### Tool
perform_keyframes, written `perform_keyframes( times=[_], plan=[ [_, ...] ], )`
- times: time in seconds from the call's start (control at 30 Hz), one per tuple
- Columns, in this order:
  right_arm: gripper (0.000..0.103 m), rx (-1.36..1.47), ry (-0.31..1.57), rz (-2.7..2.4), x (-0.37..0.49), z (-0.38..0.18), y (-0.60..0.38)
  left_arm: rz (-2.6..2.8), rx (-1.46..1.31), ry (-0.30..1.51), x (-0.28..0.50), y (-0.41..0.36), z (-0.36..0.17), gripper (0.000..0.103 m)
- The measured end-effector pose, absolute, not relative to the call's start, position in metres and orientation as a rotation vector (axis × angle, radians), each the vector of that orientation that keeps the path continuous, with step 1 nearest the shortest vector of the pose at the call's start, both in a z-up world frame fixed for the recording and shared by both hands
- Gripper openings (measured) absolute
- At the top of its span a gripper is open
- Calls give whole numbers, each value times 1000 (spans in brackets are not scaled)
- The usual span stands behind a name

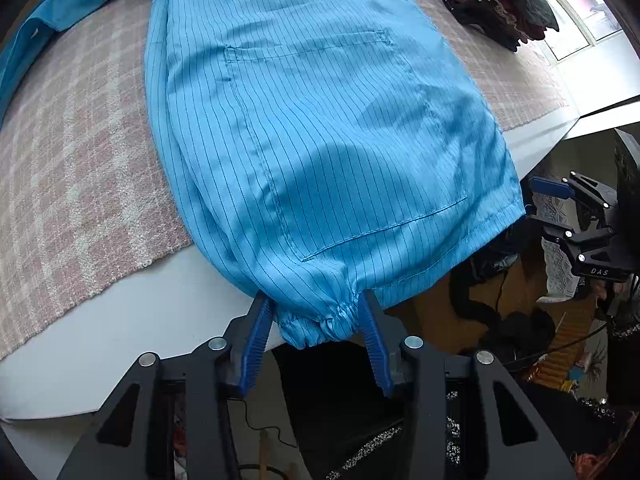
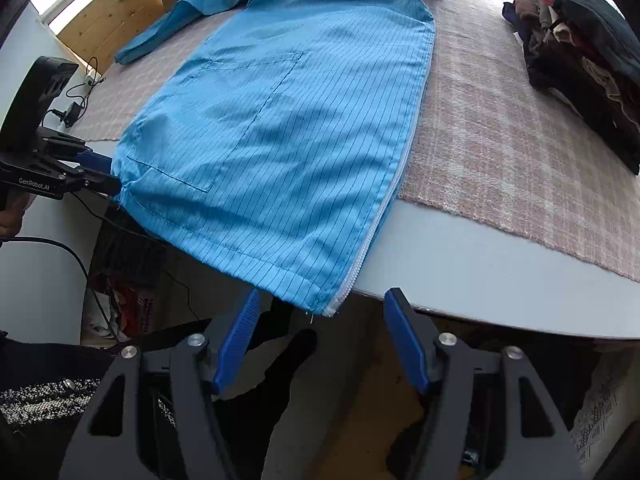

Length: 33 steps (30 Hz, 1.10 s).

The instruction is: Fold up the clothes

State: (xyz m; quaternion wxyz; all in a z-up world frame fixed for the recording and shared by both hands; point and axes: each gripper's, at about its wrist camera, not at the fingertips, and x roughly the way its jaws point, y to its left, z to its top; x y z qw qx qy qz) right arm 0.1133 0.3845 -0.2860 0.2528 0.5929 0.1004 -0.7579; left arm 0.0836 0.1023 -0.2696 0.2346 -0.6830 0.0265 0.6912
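1. A bright blue anti-static jacket with thin dark pinstripes [image 1: 320,128] lies spread flat on a pink-and-white checked woven mat [image 1: 80,152] that covers a pale grey worktop [image 1: 132,320]. Its hem hangs just over the near edge of the worktop.
2. A large patch pocket [image 2: 248,120] is stitched on the panel facing up; nothing shows inside it. A white zip [image 2: 384,220] runs down the jacket's right-hand edge as the right wrist view shows it.
3. One sleeve [image 2: 180,20] trails off toward the far left corner of the mat.
4. A stack of dark folded clothes [image 2: 580,60] sits at the far right of the mat, well apart from the jacket.
5. The left gripper [image 1: 316,316] has its ribbed blue fingers [image 1: 256,340] set either side of the gathered, bunched corner of the hem [image 1: 320,320]. The gap is narrow. The fingers lie against the bunch on both sides, yet I cannot tell whether they pinch it or merely flank it.
6. The right gripper [image 2: 320,320] stands released, its blue fingers [image 2: 236,340] set wide apart, hanging just off the worktop's edge. The zip-side corner of the hem [image 2: 320,304] dips between them, untouched by either finger.
7. In the right wrist view the left gripper appears at the far left, at the hem's other corner.
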Motion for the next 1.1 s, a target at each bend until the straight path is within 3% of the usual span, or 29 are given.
perform_keyframes(
  times=[0.03,0.07,0.17,0.2,0.3,0.53,0.77,0.87,0.97,1.1],
  plan=[
    [64,1612,290,-2049,116,-290,382,1894,-1864,94,82,105,-269,22],
    [64,1613,307,-2037,119,-294,379,1889,-1856,99,80,106,-268,13],
    [63,1599,349,-2024,116,-299,369,1907,-1805,88,68,107,-248,8],
    [61,1596,322,-2032,113,-297,370,1926,-1779,89,64,107,-238,8],
    [37,1578,203,-2053,103,-283,379,1975,-1707,70,54,103,-208,8],
    [30,1536,130,-2117,91,-262,389,2017,-1675,133,49,93,-195,11],
    [30,1573,230,-2124,95,-266,387,2003,-1732,160,59,84,-213,9],
    [30,1591,260,-2141,91,-275,382,2010,-1752,91,56,72,-218,6],
    [36,1601,251,-2151,82,-278,381,2013,-1737,49,51,68,-212,6],
    [37,1596,262,-2151,81,-276,377,1950,-1781,71,59,74,-226,37]
  ],
)
